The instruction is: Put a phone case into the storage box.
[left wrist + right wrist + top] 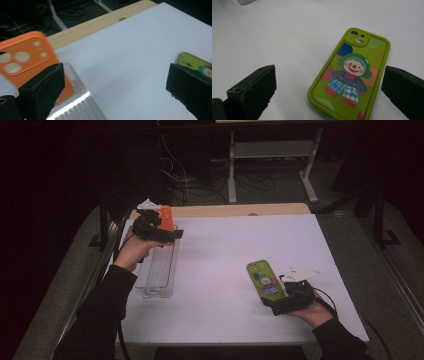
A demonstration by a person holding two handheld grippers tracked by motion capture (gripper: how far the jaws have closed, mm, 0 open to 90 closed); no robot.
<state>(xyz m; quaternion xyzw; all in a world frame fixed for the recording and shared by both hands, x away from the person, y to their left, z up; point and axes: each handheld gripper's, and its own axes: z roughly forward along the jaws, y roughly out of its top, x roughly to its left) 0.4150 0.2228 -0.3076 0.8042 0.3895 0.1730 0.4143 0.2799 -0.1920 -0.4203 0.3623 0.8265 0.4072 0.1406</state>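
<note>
Nearest the lens in the high view: two dark sleeves and hands rising from below, each carrying a tool. Left tool [167,234] held over the far end of a clear ribbed tray [159,270], with an orange phone case [166,217] just beyond its tip, seemingly standing in the tray's far end. Right tool [277,306] low at the near right of the white tabletop [220,270], with a green clown phone case [264,282] lying flat just ahead of it. Left gripper view next: black jaws spread wide, nothing pinched between them; orange case tilted up behind the left jaw, camera cut-outs uppermost, tray's ribbed floor directly below and ahead; green case [197,65] glimpsed past the right jaw, well apart across bare white surface. Right gripper view last: jaws likewise spread wide, green case [352,75] lying face-down-flat between and slightly ahead of them, nearer the right jaw, untouched by either. Step in hand, by the look of it: orange case placed and let go, green case being lined up for pickup. Next move likely calls for sliding forward, straddling the green case's long edges squarely, closing gently, lifting level, then carrying toward the tray beside the orange one.
</note>
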